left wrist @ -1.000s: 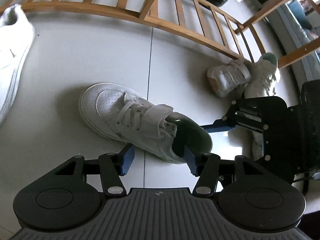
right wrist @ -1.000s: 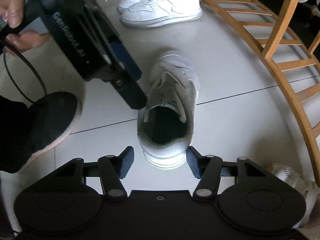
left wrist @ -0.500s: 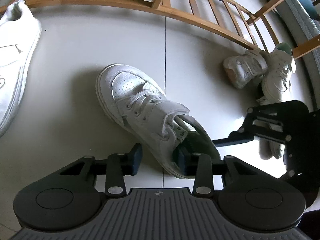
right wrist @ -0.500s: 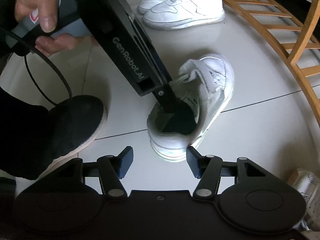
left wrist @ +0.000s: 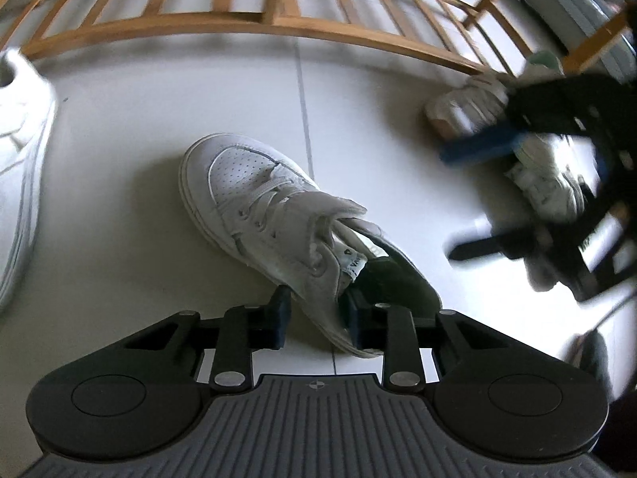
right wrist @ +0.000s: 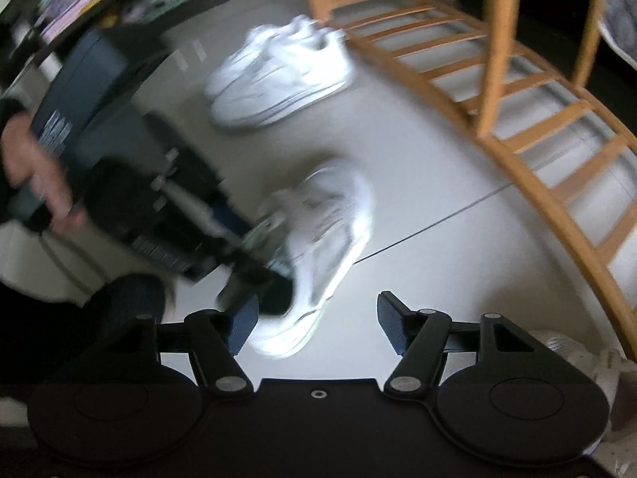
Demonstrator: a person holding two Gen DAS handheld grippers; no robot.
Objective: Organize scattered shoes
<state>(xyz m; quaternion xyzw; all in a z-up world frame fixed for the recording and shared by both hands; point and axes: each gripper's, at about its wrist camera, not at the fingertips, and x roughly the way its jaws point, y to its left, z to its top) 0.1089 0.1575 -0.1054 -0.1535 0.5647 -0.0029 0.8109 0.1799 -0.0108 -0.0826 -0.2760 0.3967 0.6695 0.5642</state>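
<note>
The left gripper [left wrist: 316, 318] is closing on the side wall of the white sneaker's [left wrist: 274, 215] collar, one finger outside the shoe and the other down inside its opening, and the pads look pressed against the wall. The sneaker lies on the pale floor tiles [left wrist: 139, 139] in front of the wooden slatted rack [left wrist: 254, 20], its toe pointing towards the rack. So the step in hand is the pickup of this stray shoe. Next, I'd judge, comes a lift and a carry to wherever the shoes are being lined up, perhaps beside the neat white pair [right wrist: 278, 83] near the rack; the thin collar may slip if the hold is loose.

The right gripper [right wrist: 316, 320] hangs above the floor with nothing between its fingers, its jaws opening. Its view is badly smeared, so the hand [right wrist: 36, 183] holding the left tool is only a blur. Two more sneakers [left wrist: 466, 107] by the rack's end are half hidden behind the right tool.
</note>
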